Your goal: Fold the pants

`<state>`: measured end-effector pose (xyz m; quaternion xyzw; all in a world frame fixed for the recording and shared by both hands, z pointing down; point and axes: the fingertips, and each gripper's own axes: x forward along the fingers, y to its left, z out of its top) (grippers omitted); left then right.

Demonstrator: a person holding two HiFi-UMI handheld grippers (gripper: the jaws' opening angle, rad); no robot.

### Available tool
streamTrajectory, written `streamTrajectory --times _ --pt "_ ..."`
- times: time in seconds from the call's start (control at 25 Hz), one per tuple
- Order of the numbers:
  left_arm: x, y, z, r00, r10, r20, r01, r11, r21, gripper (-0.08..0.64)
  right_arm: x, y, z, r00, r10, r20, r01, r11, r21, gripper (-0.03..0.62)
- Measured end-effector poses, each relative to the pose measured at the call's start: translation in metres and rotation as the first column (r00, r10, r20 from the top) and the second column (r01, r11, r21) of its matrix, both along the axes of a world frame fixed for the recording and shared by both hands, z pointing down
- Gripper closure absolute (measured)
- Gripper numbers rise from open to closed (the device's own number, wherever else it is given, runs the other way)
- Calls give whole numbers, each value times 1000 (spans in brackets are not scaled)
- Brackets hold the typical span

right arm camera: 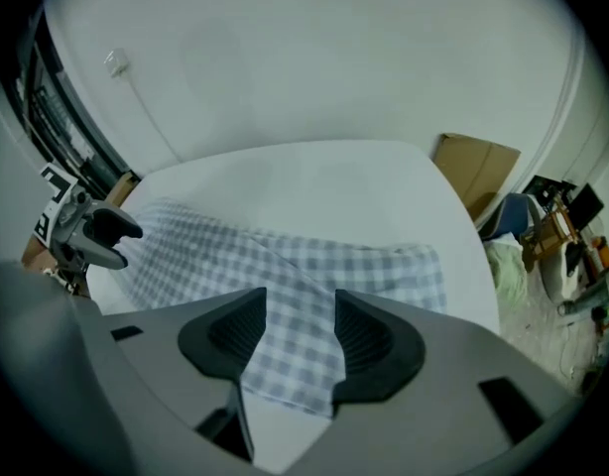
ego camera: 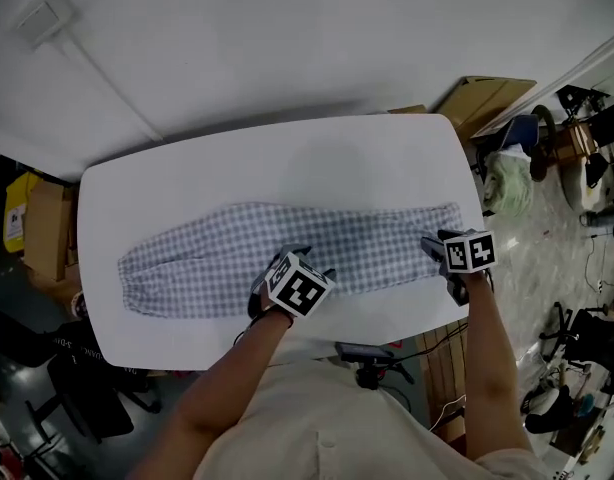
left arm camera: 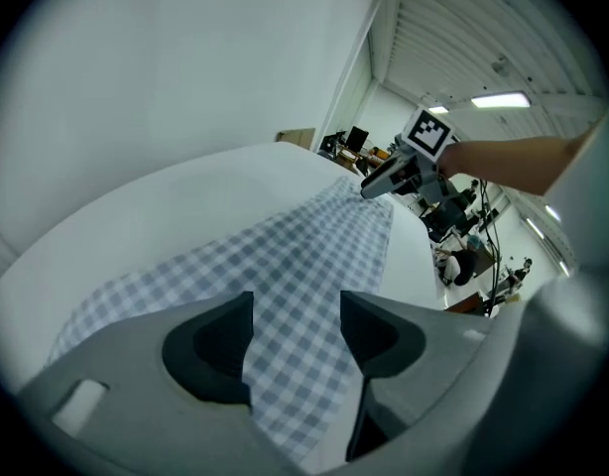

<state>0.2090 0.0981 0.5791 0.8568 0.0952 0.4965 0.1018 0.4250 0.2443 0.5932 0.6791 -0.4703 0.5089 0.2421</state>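
Note:
Grey-and-white checked pants (ego camera: 287, 248) lie stretched flat along the white table (ego camera: 287, 158), one end near the left edge and the other near the right edge. My left gripper (ego camera: 305, 261) hovers over the cloth's near edge around the middle, jaws apart, with the checked cloth (left arm camera: 285, 256) showing in the gap. My right gripper (ego camera: 433, 247) is at the right end of the pants, jaws also apart over the cloth (right arm camera: 314, 266). Each gripper shows in the other's view: the right gripper (left arm camera: 389, 178) and the left gripper (right arm camera: 96, 236). Neither holds anything.
Cardboard boxes (ego camera: 484, 98) and a pale bag (ego camera: 509, 183) sit past the table's right end, with more clutter on the floor there. Another box (ego camera: 37, 218) stands at the left. A white wall runs behind the table. A dark device (ego camera: 362, 351) sits at the near edge.

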Motion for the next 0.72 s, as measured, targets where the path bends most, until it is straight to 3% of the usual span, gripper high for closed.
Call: streamTrajectory --times 0.2,0.44,0.52,0.6,0.68,0.72 --pt "-44 -48 -4 993 -121 3 121 992 18 291 -73 -65 -9 980 -191 50 189 981 40 368" --pt "-112 -98 -6 952 -305 8 305 952 24 291 -165 -154 -25 905 -421 61 413 903 117 368" --pt "-136 -114 -7 928 -373 6 373 928 18 291 -196 -186 -30 860 -507 55 497 857 134 370" --pt "-161 -129 -8 901 -434 7 434 901 22 291 -228 -219 -35 795 -604 46 593 792 144 371" --pt "-188 -145 -10 870 -493 8 492 870 30 291 -263 -251 -42 701 -713 22 703 696 149 376" --pt "-202 -154 -11 852 -524 8 524 851 36 291 -282 -266 -46 639 -769 2 760 632 149 381"
